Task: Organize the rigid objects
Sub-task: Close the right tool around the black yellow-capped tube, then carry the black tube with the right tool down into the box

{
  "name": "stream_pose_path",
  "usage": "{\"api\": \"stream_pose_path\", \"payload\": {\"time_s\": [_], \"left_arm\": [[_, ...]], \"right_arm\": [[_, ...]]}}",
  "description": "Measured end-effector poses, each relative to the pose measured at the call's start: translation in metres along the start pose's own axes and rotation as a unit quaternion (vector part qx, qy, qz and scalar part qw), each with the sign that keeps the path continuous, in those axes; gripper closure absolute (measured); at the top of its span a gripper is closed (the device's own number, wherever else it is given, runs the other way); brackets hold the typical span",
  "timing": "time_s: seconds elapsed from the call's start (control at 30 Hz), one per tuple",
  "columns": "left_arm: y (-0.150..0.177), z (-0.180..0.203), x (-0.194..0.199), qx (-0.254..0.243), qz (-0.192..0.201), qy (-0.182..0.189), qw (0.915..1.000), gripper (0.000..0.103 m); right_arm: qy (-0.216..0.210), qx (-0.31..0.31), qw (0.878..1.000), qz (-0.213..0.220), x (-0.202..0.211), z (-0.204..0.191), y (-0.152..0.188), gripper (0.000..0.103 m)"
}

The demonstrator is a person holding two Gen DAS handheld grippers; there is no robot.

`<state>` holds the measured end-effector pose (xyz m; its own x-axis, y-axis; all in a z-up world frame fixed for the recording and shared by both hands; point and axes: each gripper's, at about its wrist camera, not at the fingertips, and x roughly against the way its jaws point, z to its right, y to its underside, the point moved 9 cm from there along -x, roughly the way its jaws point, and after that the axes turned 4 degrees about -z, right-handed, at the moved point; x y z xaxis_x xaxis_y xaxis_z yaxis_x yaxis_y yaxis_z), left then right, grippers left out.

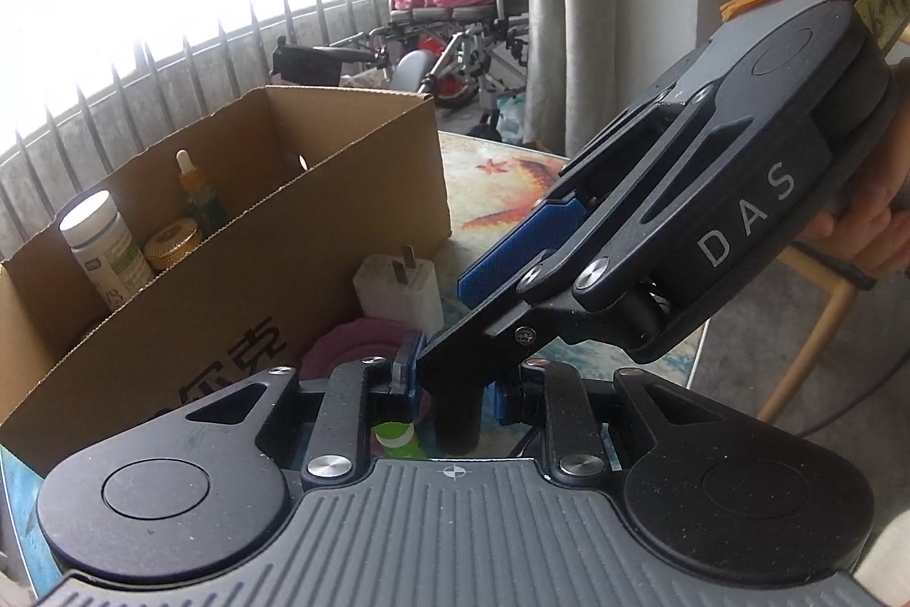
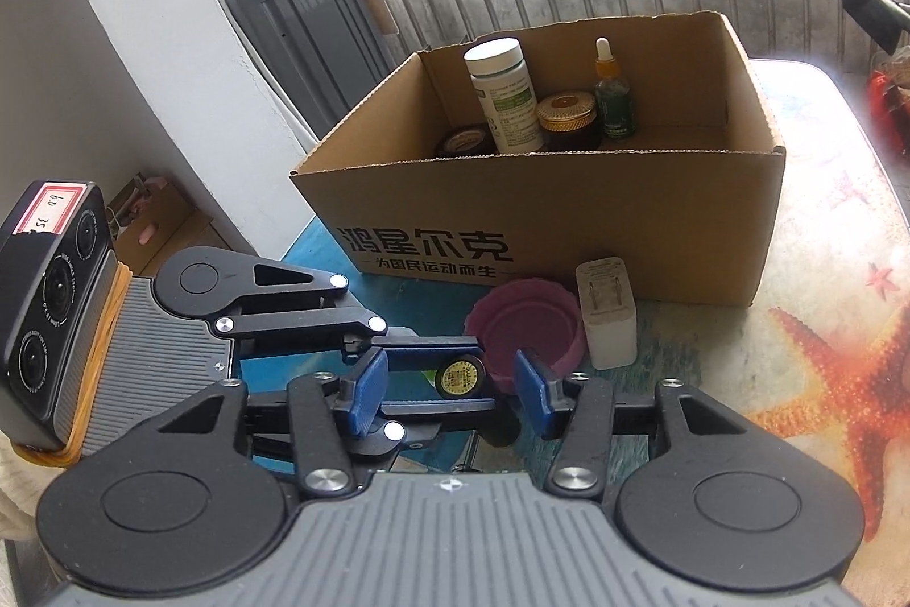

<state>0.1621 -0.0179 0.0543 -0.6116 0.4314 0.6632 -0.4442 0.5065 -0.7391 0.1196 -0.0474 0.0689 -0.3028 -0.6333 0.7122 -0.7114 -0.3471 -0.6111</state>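
Here the left claw [image 2: 455,382] is clamped on a small black bottle [image 2: 462,375] with a round yellow seal on top, holding it just above the worktop [image 2: 807,265] in front of the cardboard box [image 2: 569,220]. The right claw [image 2: 452,393] stands apart, its blue pads [image 2: 367,393] flanking the bottle on either side without touching it. Just beyond the bottle, a pink lid [image 2: 526,331] lies open side up, touching a white charger [image 2: 606,317] that stands against the box front. Inside the box: a white pill bottle [image 2: 503,95], a gold-capped jar [image 2: 567,118], a dropper bottle [image 2: 611,92] and a dark jar [image 2: 463,140], grouped toward the left rear corner. A green-and-white tube [image 1: 395,439] lies under the left claw.
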Motion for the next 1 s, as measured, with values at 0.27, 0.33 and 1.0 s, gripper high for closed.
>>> {"api": "stream_pose_path", "payload": {"time_s": [0.27, 0.33, 1.0], "left_arm": [[-0.004, 0.004, -0.001, -0.004, 0.001, 0.007, 1.0000, 0.082], [-0.010, 0.002, 0.001, 0.003, 0.005, 0.012, 0.9999, 0.082], [-0.096, -0.101, 0.062, 0.078, 0.025, -0.009, 0.9966, 0.082]], "right_arm": [[-0.017, 0.010, 1.000, 0.000, 0.006, -0.006, 0.003, 0.069], [-0.042, 0.001, 0.999, -0.004, 0.009, -0.012, -0.001, 0.091], [-0.109, 0.019, 0.993, 0.043, 0.040, -0.054, -0.133, 0.088]]}}
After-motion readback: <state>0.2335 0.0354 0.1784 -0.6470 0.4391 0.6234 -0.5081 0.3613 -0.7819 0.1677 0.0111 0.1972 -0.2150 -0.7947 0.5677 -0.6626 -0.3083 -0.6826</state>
